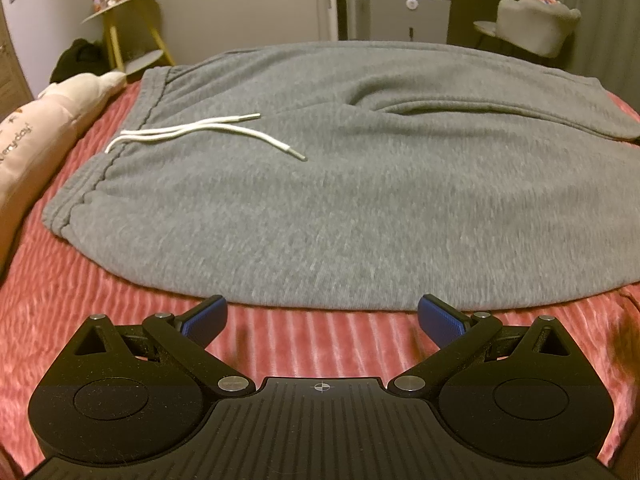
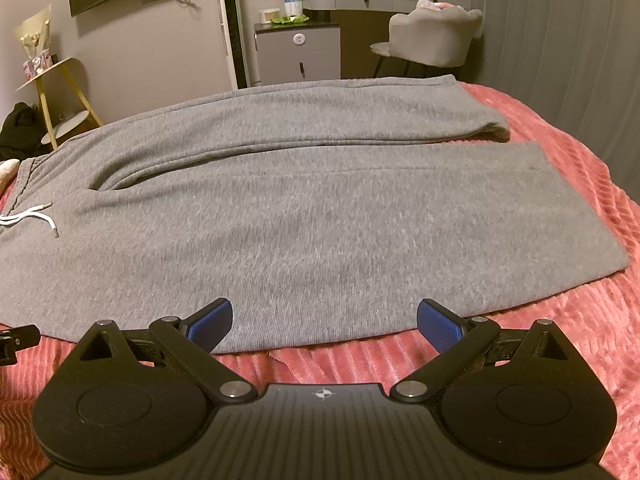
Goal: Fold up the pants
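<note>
Grey sweatpants (image 1: 340, 200) lie flat on a pink ribbed bedspread (image 1: 100, 292), waistband to the left with a white drawstring (image 1: 192, 132) on top. In the right wrist view the pants (image 2: 320, 220) show both legs side by side, running to the right. My left gripper (image 1: 322, 316) is open and empty, just in front of the near edge of the pants by the waist end. My right gripper (image 2: 324, 320) is open and empty, its fingertips over the near edge of the near leg.
A pink pillow (image 1: 44, 128) lies at the left of the bed. Beyond the bed stand a yellow side table (image 1: 128, 28), a grey cabinet (image 2: 298, 54), a grey chair (image 2: 436, 36) and a dresser. The left gripper's edge (image 2: 16, 342) shows at left.
</note>
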